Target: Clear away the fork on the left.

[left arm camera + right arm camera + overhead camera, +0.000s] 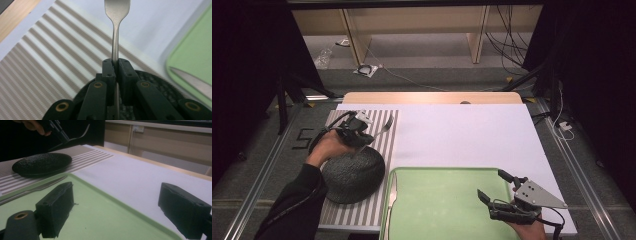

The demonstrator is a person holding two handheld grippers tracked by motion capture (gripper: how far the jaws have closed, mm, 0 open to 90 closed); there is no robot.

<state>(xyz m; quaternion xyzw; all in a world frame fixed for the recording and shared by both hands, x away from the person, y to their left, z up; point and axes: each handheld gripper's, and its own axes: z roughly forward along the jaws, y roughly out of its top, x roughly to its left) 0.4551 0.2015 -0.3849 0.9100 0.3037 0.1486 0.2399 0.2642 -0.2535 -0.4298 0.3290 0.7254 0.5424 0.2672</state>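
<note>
Slim steel fork (115, 37) over ribbed, striped placemat (50, 65)

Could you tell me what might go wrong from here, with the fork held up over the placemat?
1. The left gripper pinches the fork only on its thin handle, with the head far out beyond the jaws, so the fork could swivel or slip.
2. The fork hangs close above the dark plate; lowering it carelessly could knock the plate on the striped placemat.
3. The knife lies at the green tray's left edge, where a passing hand might nudge it.
</note>
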